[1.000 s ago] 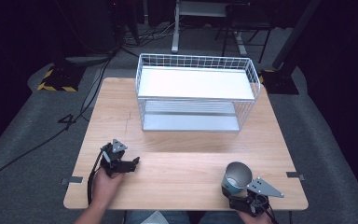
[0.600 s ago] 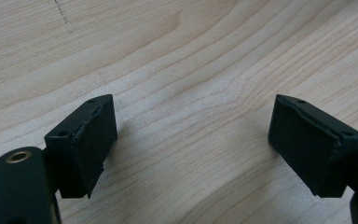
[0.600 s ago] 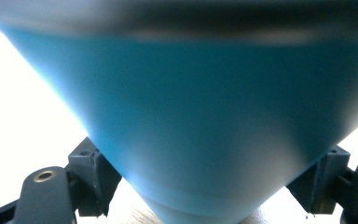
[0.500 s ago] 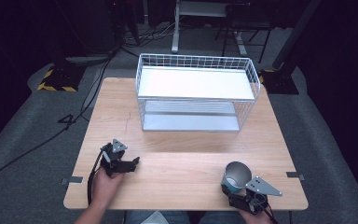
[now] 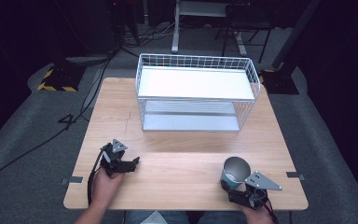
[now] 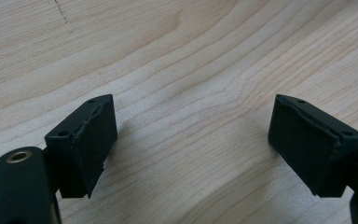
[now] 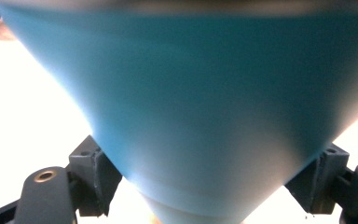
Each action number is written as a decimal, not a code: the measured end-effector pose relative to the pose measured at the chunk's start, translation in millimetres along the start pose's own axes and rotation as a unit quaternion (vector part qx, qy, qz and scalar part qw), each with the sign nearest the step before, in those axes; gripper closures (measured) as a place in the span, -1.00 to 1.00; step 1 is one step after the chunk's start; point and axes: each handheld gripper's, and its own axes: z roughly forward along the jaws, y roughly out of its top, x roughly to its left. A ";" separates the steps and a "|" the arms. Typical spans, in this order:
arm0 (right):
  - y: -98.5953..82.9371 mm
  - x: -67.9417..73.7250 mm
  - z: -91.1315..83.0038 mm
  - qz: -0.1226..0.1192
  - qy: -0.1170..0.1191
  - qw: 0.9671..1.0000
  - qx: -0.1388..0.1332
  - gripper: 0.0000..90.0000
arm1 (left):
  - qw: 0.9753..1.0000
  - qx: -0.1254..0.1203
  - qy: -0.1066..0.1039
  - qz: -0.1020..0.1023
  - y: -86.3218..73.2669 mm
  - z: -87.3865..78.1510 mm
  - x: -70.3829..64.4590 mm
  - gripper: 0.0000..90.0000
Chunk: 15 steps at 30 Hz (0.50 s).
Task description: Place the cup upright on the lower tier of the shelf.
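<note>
High view shows the cup's grey inside. Right gripper view shows its blue wall, which the right hand-held gripper is grasping. The left hand-held gripper gapes, released, over bare worktop.

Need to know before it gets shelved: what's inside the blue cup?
The blue cup has a grey inside that looks empty in the high view; the right gripper covers its base.

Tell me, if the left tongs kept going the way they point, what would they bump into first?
Probably just the wooden table. The left tongs are open with nothing between them, tilted down at bare wood. In the high view they aim toward the table's middle, short of the wire rack.
</note>
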 end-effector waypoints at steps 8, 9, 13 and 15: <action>19.2 -4.8 7.1 -0.004 0.008 1.000 -0.006 -0.48 | 1.000 0.000 0.001 -0.003 -0.8 -0.9 -0.7 -0.64; 24.7 -6.2 9.4 -0.006 0.011 1.000 -0.006 -0.48 | 1.000 0.002 0.001 -0.003 -1.2 -1.4 -0.9 -0.64; 32.2 -7.8 12.8 -0.011 0.013 1.000 -0.005 -0.48 | 1.000 0.002 0.001 -0.004 -1.9 -2.1 -1.1 -0.64; 39.8 -9.7 16.3 -0.015 0.019 1.000 -0.005 -0.48 | 1.000 0.001 0.003 -0.005 -2.1 -2.1 -1.4 -0.64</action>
